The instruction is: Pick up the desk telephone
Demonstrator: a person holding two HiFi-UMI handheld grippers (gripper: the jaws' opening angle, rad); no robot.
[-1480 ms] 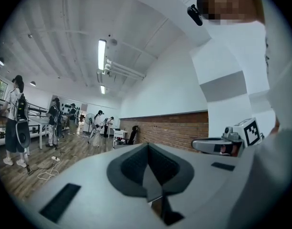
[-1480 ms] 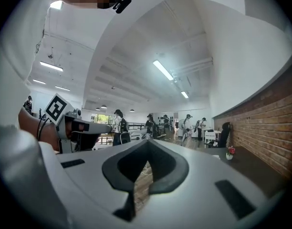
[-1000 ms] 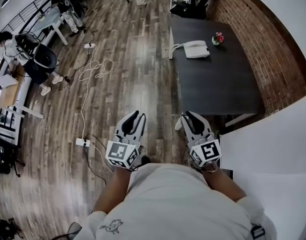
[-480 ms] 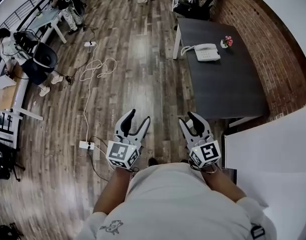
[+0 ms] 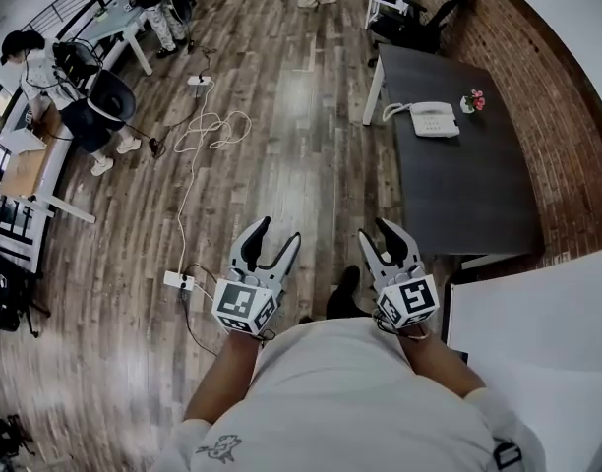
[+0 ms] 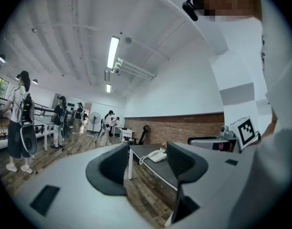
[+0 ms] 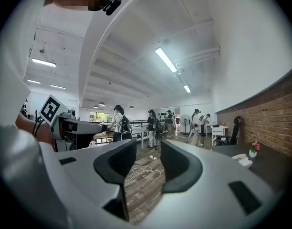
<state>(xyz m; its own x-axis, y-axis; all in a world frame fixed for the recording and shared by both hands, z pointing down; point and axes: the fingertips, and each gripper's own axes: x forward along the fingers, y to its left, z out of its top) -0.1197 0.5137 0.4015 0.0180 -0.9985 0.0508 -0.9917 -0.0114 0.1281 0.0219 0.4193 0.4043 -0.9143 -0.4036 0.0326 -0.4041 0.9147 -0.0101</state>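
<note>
Left gripper (image 5: 277,232): fingers (image 6: 110,168) opening, nothing between them. Right gripper (image 5: 377,232): fingers (image 7: 119,163) standing apart, empty. Desk telephone (image 5: 434,119) sitting on dark tabletop (image 5: 468,185), well ahead and right of both. Likely spreading early, readying for grasp.

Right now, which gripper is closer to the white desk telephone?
Right. The right gripper is by the near corner of the table, well short of the telephone at its far end. The left gripper, jaws opening on nothing, is farther off, over the wood floor.
</note>
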